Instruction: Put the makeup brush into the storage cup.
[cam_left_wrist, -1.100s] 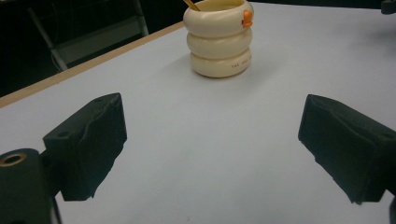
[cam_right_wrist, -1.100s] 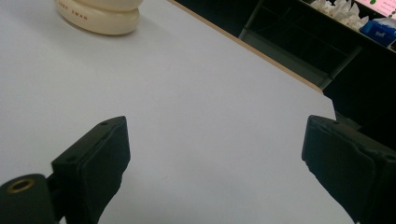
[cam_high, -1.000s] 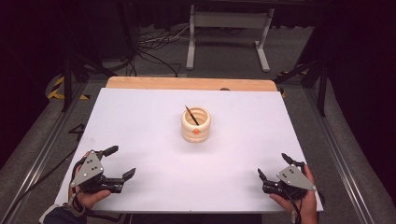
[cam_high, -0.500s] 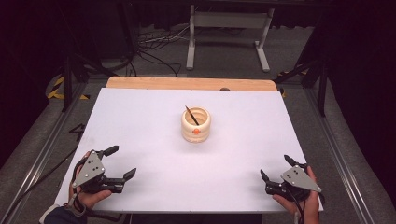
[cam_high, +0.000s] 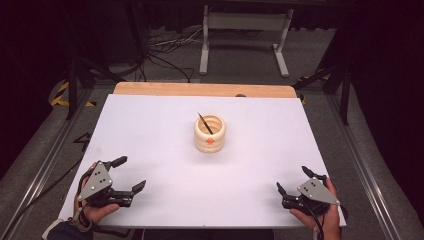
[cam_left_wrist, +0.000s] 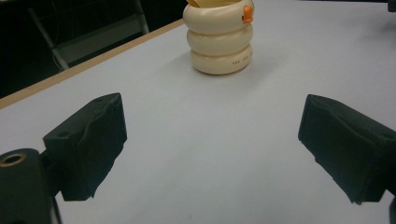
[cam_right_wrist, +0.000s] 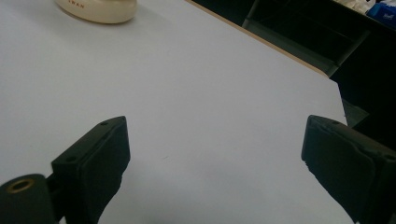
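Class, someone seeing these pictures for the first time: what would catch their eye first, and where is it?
A cream ribbed pot with an orange dot stands alone mid-table on the white sheet, a dark stick leaning inside it. At the near corners the left gripper and right gripper rest open, well apart from the pot.

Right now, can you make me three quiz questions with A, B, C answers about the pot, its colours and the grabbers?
1. Where does the cream pot stand?
A. mid-table
B. at the left edge
C. on the floor

2. What colour is the small knob on the pot?
A. blue
B. orange
C. green

3. How do the jaws of the left gripper and right gripper stand?
A. both shut
B. one shut
C. both open

Answers: 1 A, the high view shows it mid-way across the white table. 2 B, the knob is orange. 3 C, both gripper views show jaws wide apart, holding nothing.
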